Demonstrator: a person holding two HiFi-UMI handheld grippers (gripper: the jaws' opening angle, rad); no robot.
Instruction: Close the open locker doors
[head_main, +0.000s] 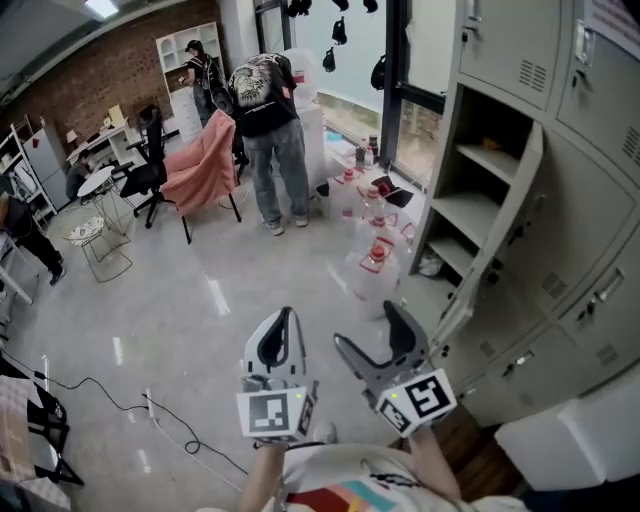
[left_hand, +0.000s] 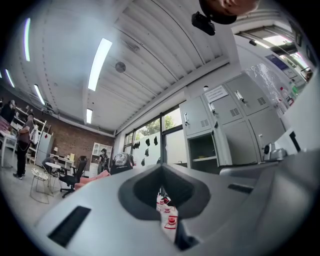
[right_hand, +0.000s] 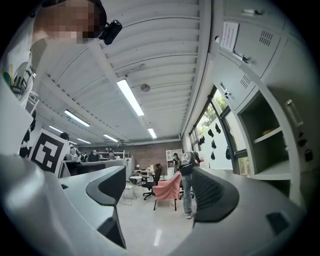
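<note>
A grey bank of lockers fills the right side. One locker stands open, showing empty shelves, and its door swings out toward me. My right gripper is open and empty, just left of and below that door's lower edge, not touching it. My left gripper is shut on nothing and sits further left over the floor. In the left gripper view the open locker lies ahead on the right. It rises on the right as an open locker in the right gripper view, beyond the open gripper.
Several large water bottles with red caps stand on the floor by the lockers. A person stands by the window, near a chair draped in pink cloth. A cable runs across the floor at left. A white object sits at lower right.
</note>
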